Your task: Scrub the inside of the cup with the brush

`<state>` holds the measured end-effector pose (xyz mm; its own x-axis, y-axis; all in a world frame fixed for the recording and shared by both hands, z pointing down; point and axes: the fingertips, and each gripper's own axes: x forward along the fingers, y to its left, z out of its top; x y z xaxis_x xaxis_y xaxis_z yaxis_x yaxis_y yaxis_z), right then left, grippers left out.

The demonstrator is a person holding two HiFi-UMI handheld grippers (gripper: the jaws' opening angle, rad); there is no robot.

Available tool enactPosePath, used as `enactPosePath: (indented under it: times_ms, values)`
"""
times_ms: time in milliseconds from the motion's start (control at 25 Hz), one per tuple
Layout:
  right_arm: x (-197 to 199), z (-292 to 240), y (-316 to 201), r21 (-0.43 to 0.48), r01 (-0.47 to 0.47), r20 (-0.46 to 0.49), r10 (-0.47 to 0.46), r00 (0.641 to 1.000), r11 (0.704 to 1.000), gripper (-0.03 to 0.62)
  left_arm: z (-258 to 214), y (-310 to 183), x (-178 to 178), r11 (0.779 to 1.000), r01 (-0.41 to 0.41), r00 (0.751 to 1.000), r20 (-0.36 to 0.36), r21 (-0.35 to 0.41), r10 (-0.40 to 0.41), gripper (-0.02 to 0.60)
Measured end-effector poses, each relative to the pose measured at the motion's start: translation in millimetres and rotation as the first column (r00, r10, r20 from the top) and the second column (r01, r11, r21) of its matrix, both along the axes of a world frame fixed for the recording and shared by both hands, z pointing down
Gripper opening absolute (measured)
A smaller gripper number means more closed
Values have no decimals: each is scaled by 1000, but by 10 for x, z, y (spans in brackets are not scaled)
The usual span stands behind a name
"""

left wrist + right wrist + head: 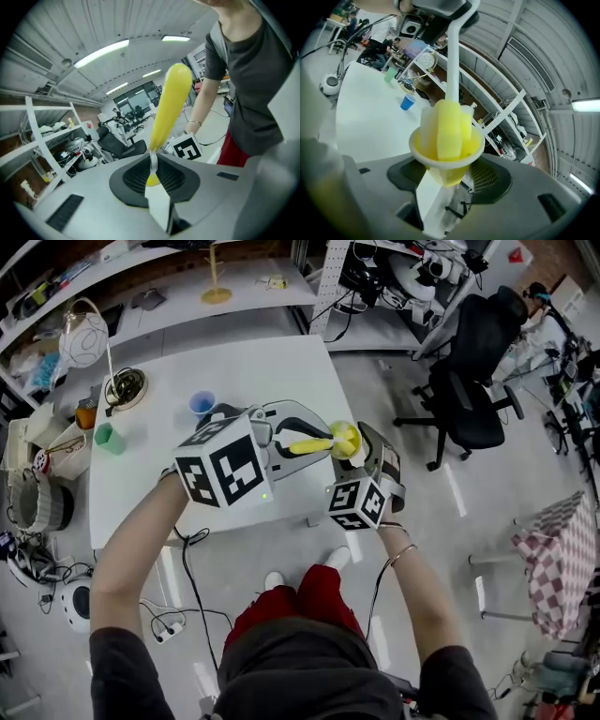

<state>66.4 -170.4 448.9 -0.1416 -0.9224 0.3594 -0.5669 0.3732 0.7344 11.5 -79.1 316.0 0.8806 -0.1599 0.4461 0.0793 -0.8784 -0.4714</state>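
The left tool (152, 174) is shut tight on the yellow handle of the brush (168, 101). The right tool (446, 182) is clamped on the base of the yellow cup (423, 151), which is held up by the edge of the white counter (272, 371). Only the right gripper view shows the brush's sponge head (450, 129) down inside the cup, while the left gripper view shows just the handle.

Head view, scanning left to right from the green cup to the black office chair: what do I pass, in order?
green cup → blue cup → brush → yellow cup → black office chair
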Motion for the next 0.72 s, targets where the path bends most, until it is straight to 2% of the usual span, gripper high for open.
enactPosePath:
  times_ms: [160, 240, 360, 440, 520, 600, 640, 720]
  values:
    - [-54, 12, 48, 3, 63, -44, -63, 997, 998, 300, 59, 37, 11, 992, -108, 993, 63, 63, 104, 44]
    - [-57, 29, 53, 4, 71, -63, -70, 996, 997, 299, 72, 14, 25, 993, -103, 994, 50, 54, 101, 44]
    - [-18, 75, 25, -7, 36, -63, -37, 997, 999, 299, 89, -81, 77, 998, 10, 998, -60, -58, -13, 44]
    - [13, 110, -9, -12, 9, -66, -10, 998, 1000, 299, 110, -179, 96, 978, 119, 980, -137, -172, -143, 46]
    - [46, 148, -37, -15, -14, -76, 13, 997, 1000, 300, 150, -280, 94, 931, 217, 943, -183, -294, -277, 46]
    - [71, 184, -60, -17, -35, -86, 34, 996, 999, 299, 198, -380, 67, 860, 292, 892, -205, -418, -403, 46]
    - [80, 199, -74, -17, -46, -91, 45, 995, 999, 300, 224, -435, 44, 814, 323, 860, -208, -484, -465, 46]
    - [91, 224, -108, -14, -68, -104, 67, 992, 998, 300, 282, -548, -24, 703, 366, 789, -197, -610, -582, 46]
